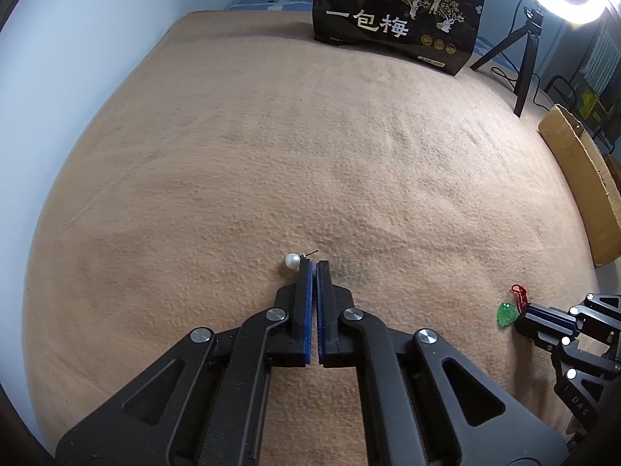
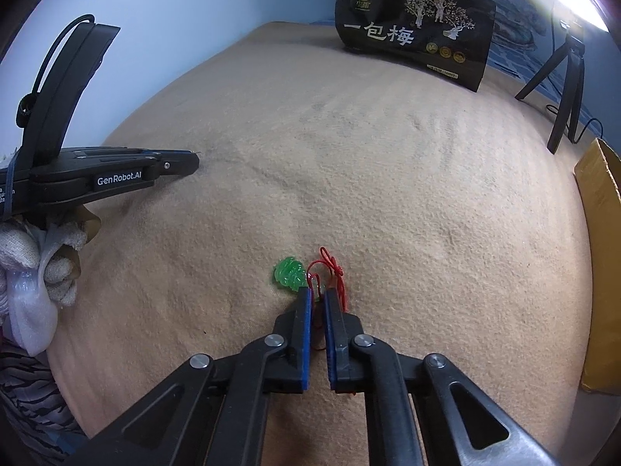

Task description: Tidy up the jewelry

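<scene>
Left wrist view: the left gripper [image 1: 313,268] is closed, its blue pads all but touching. The pearl earring [image 1: 292,261] lies on the tan blanket [image 1: 310,155] just at the tip of the left-hand finger, the pearl to the outside of that finger and the thin post running rightward across the fingertips. Whether the post is pinched cannot be told from this angle; the pearl itself sits outside the jaws. At the right edge the right gripper [image 1: 522,315] meets the green pendant [image 1: 506,314] and its red cord [image 1: 519,294]. Right wrist view: the right gripper [image 2: 317,294] is closed on the red cord [image 2: 337,272], which runs down between the pads. The green pendant [image 2: 289,270] lies on the blanket just up and left of the fingertips, outside the jaws. The left gripper [image 2: 192,163] lies well apart at far left, pointing rightward. A black pouch [image 2: 415,27] stands at the far edge, well beyond both pieces. Judgement: each hand is nearest its own piece, so any lift should go straight up from the blanket.
</scene>
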`<control>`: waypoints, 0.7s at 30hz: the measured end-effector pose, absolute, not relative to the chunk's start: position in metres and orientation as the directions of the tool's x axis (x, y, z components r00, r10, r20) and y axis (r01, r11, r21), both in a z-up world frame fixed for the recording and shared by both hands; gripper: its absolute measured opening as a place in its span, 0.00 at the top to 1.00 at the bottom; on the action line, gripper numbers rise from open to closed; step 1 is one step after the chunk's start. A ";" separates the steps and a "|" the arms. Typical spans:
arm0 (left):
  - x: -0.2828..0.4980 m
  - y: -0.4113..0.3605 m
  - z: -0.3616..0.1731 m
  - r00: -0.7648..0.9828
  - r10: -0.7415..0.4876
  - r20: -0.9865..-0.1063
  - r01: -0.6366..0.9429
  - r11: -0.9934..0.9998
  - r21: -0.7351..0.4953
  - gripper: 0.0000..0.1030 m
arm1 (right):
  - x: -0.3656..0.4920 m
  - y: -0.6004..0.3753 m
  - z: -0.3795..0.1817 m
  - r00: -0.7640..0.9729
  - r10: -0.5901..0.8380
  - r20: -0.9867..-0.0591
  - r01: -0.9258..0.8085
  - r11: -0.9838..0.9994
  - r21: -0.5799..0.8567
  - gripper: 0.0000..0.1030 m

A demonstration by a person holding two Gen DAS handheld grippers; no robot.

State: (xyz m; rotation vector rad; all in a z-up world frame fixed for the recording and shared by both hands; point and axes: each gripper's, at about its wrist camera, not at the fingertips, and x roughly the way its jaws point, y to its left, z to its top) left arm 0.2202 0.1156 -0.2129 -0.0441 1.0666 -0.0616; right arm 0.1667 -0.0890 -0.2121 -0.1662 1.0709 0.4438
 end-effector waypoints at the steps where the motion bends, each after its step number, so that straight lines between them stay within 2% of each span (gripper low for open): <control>1: 0.221 0.117 -0.213 0.482 -0.074 -0.873 0.027 0.997 -0.069 1.00 | 0.167 -0.089 -0.212 0.402 0.271 -0.875 -0.428 0.900 0.082 0.97; 10: 0.221 0.119 -0.212 0.485 -0.070 -0.871 0.029 0.998 -0.063 1.00 | 0.169 -0.093 -0.210 0.393 0.309 -0.866 -0.428 0.895 0.125 0.98; 12: 0.221 0.120 -0.212 0.484 -0.074 -0.872 0.032 0.997 -0.067 1.00 | 0.170 -0.095 -0.210 0.382 0.333 -0.862 -0.424 0.892 0.157 0.94; 13: 0.221 0.120 -0.212 0.483 -0.075 -0.873 0.035 0.997 -0.066 1.00 | 0.172 -0.097 -0.210 0.375 0.346 -0.860 -0.419 0.891 0.176 0.89; 14: 0.221 0.120 -0.212 0.482 -0.075 -0.873 0.037 0.997 -0.066 1.00 | 0.172 -0.099 -0.210 0.369 0.366 -0.854 -0.415 0.887 0.201 0.78; 15: 0.220 0.120 -0.212 0.479 -0.078 -0.875 0.037 0.997 -0.068 1.00 | 0.173 -0.100 -0.210 0.368 0.380 -0.848 -0.412 0.885 0.218 0.73; 19: 0.221 0.123 -0.212 0.468 -0.085 -0.880 0.028 0.996 -0.081 1.00 | 0.173 -0.097 -0.209 0.376 0.380 -0.845 -0.414 0.885 0.214 0.66; 20: 0.221 0.124 -0.212 0.466 -0.084 -0.881 0.022 0.996 -0.084 0.98 | 0.172 -0.096 -0.209 0.379 0.378 -0.845 -0.414 0.885 0.210 0.63; 21: 0.220 0.125 -0.211 0.462 -0.082 -0.883 0.014 0.996 -0.085 0.92 | 0.172 -0.095 -0.209 0.381 0.377 -0.844 -0.415 0.886 0.208 0.61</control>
